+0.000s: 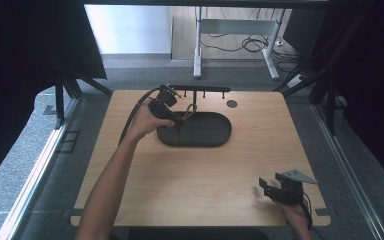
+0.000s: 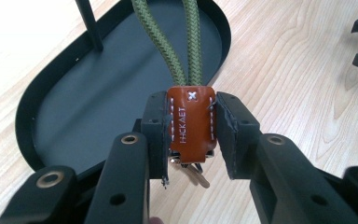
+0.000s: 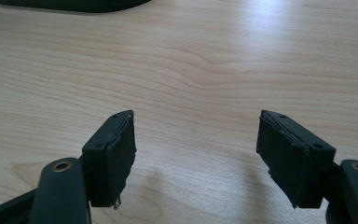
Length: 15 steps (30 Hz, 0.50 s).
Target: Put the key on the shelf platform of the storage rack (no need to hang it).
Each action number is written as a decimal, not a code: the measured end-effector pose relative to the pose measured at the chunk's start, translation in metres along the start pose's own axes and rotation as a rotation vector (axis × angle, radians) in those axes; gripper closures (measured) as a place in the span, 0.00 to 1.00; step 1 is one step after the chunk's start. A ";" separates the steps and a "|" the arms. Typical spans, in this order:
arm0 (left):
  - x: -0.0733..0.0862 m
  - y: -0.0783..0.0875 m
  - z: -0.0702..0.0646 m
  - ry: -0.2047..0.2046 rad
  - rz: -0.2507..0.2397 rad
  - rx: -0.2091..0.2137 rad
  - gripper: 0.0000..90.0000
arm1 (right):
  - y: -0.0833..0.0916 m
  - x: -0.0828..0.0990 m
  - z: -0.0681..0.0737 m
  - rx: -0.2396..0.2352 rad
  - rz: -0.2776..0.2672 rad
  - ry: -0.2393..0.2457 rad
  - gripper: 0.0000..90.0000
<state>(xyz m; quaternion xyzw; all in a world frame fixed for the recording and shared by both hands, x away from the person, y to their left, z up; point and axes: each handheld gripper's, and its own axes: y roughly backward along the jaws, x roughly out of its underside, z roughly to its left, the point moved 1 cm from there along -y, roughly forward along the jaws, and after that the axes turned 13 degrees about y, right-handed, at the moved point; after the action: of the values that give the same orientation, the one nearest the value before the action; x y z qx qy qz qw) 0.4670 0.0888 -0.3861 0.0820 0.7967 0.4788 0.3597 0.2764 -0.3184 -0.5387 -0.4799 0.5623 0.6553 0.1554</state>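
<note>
My left gripper is shut on a keychain's brown leather tag, a pad pressing on each side. Its green rope loop runs up and away from the jaws, and a metal key hangs under the tag. From above, the left gripper is over the left end of the black oval tray, and the rope rises toward the black peg rack. My right gripper is open and holds nothing. It rests low over the bare wood at the table's front right.
The rack's thin post stands in the tray. A round cable hole sits in the tabletop to the right of the rack. Beyond the table's far edge stand desk legs with cables on the floor.
</note>
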 end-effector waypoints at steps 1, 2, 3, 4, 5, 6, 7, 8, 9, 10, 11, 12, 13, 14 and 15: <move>-0.001 0.000 0.001 0.002 -0.001 0.003 0.74 | 0.000 0.000 0.000 0.000 0.003 0.001 0.31; -0.003 0.000 0.002 0.003 -0.001 0.001 0.74 | 0.000 0.000 0.001 -0.003 0.008 0.001 0.31; -0.004 -0.001 0.003 0.011 -0.002 0.001 0.75 | 0.000 0.000 0.001 -0.004 0.009 0.004 0.31; -0.005 -0.002 0.005 0.015 -0.003 0.005 0.75 | -0.001 0.000 0.001 -0.005 0.010 0.006 0.31; -0.006 -0.002 0.006 0.023 -0.007 0.014 0.75 | -0.001 0.001 0.002 -0.005 0.012 0.008 0.31; -0.007 -0.003 0.007 0.024 -0.005 0.019 0.75 | -0.001 0.001 0.002 -0.008 0.014 0.007 0.31; -0.008 -0.004 0.008 0.022 -0.001 0.011 0.74 | -0.001 0.001 0.002 -0.009 0.015 0.007 0.31; -0.010 -0.005 0.008 0.019 -0.001 -0.002 0.74 | -0.002 0.001 0.002 -0.010 0.016 0.012 0.31; -0.011 -0.005 0.009 0.013 -0.003 -0.004 0.75 | -0.002 0.001 0.002 -0.011 0.017 0.012 0.31; -0.013 -0.006 0.008 0.013 -0.008 -0.001 0.74 | -0.002 0.001 0.002 -0.012 0.020 0.012 0.31; -0.014 -0.007 0.008 0.014 -0.016 0.002 0.74 | -0.003 0.001 0.002 -0.014 0.022 0.011 0.31; -0.016 -0.009 0.008 0.013 -0.017 0.003 0.74 | -0.003 0.001 0.002 -0.016 0.023 0.011 0.31; -0.017 -0.010 0.008 0.012 -0.013 0.002 0.74 | -0.002 0.001 0.002 -0.017 0.023 0.010 0.31; -0.019 -0.012 0.008 0.009 -0.007 -0.003 0.74 | -0.002 0.001 0.002 -0.018 0.023 0.010 0.31; -0.019 -0.012 0.008 0.009 -0.007 -0.003 0.75 | -0.002 0.001 0.002 -0.018 0.023 0.010 0.31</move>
<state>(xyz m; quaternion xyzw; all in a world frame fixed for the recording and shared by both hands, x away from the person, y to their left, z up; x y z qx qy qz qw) 0.4890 0.0791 -0.3892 0.0765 0.7979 0.4791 0.3577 0.2768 -0.3163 -0.5411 -0.4779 0.5627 0.6597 0.1407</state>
